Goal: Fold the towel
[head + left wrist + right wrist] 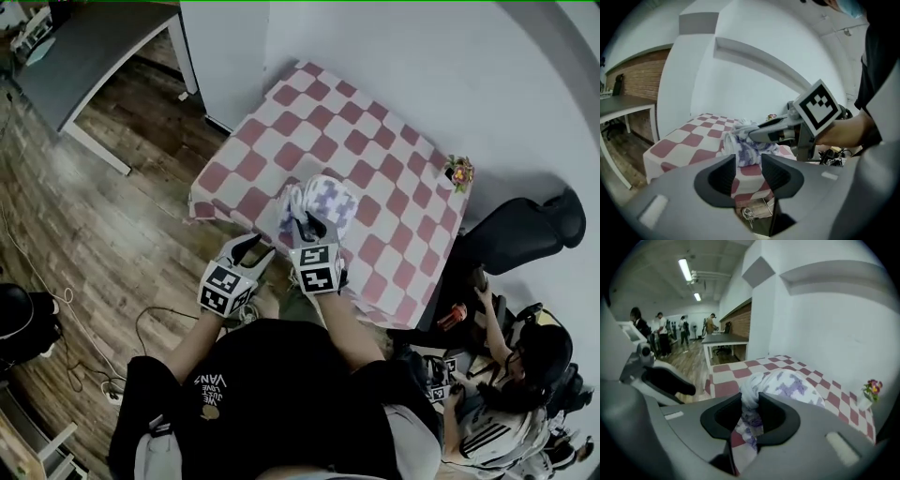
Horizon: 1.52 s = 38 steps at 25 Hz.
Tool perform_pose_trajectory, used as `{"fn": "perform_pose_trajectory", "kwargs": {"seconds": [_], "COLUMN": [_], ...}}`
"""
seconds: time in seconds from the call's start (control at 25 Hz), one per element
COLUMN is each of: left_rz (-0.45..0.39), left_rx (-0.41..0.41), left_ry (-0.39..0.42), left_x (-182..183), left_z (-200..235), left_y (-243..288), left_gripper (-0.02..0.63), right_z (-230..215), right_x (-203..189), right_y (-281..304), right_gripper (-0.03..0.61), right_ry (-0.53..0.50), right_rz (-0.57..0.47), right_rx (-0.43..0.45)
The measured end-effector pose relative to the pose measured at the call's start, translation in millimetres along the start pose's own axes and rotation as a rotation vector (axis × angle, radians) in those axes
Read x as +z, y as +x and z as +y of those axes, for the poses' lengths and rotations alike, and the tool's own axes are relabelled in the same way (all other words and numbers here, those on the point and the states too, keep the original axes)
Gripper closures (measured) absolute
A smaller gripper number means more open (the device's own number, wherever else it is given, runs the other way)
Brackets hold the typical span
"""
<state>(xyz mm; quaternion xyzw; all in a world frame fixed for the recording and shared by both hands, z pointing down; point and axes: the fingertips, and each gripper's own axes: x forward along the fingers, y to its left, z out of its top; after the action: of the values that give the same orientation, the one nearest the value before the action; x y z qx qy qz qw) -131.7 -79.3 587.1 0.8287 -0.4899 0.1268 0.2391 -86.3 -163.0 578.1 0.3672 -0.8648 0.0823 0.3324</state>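
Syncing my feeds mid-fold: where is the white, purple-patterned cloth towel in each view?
Head view: white, purple-patterned cloth towel, centre of frame.
Left gripper view: centre, beyond the open jaws.
Right gripper view: centre, pinched between the jaws.
Shared landmark: red-and-white checked tablecloth.

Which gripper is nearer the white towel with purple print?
Right. The right gripper grips a bunched edge of the white purple-printed towel; the left gripper is open, short of it.

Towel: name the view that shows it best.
Right gripper view: the towel fills the middle, pinched in the right gripper. Head view shows it small and bunched; left gripper view shows it partly behind that gripper.
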Motion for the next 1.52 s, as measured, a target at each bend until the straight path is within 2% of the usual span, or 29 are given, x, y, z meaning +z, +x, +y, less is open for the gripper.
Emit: {"fn": "perform_pose_trajectory", "kwargs": {"seconds": [0.12,0.24,0.32,0.4,0.6,0.68,0.8,0.88,0.96,1.0,1.08,1.12,1.2,1.32,1.4,1.52], "left_rz": [-0.016,-0.042,-0.059,-0.072,-0.097,-0.103,-0.135,-0.169,-0.199,-0.208,-0.209,-0.197,-0.143,-0.009,0.083,0.156], "left_rx": [0.032,0.050,0.056,0.055,0.001,-0.027,-0.045,-0.042,-0.041,-0.045,-0.058,-0.067,-0.100,-0.162,-0.178,-0.149], "left_ry": [-0.034,-0.067,-0.077,-0.074,-0.009,0.030,0.075,0.101,0.121,0.130,0.172,0.219,0.365,0.564,0.611,0.590], "left_x": [-4,0,8,19,49,61,84,102,120,128,138,141,140,118,96,64], "left_z": [15,28,37,41,33,25,16,12,7,4,-4,-10,-28,-50,-51,-34], "left_y": [-12,-16,-17,-15,5,16,25,26,28,31,42,50,71,107,117,107], "left_gripper": [0.468,0.468,0.468,0.468,0.468,0.468,0.468,0.468,0.468,0.468,0.468,0.468,0.468,0.468,0.468,0.468], "right_z": [22,40,53,58,57,56,45,24,-9,-31,-77,-96,-112,-96,-77,-62], "right_x": [-11,-27,-35,-36,-32,-26,-1,21,38,39,24,10,-12,-26,-28,-29], "right_y": [11,19,25,29,28,19,-9,-35,-58,-65,-64,-58,-42,-22,-16,-9], "right_gripper": [0.471,0.455,0.420,0.373,0.362,0.359,0.359,0.359,0.362,0.362,0.364,0.364,0.364,0.364,0.365,0.368], "right_ry": [-0.150,-0.208,-0.192,-0.179,-0.169,-0.141,-0.041,0.040,0.108,0.140,0.204,0.237,0.278,0.206,0.122,0.010], "right_rz": [0.024,0.044,0.065,0.067,0.054,0.017,-0.088,-0.188,-0.280,-0.301,-0.269,-0.230,-0.160,-0.094,-0.075,-0.060], "right_rx": [0.000,0.056,0.138,0.182,0.244,0.272,0.299,0.283,0.231,0.184,0.070,0.028,0.012,0.064,0.083,0.066]}}
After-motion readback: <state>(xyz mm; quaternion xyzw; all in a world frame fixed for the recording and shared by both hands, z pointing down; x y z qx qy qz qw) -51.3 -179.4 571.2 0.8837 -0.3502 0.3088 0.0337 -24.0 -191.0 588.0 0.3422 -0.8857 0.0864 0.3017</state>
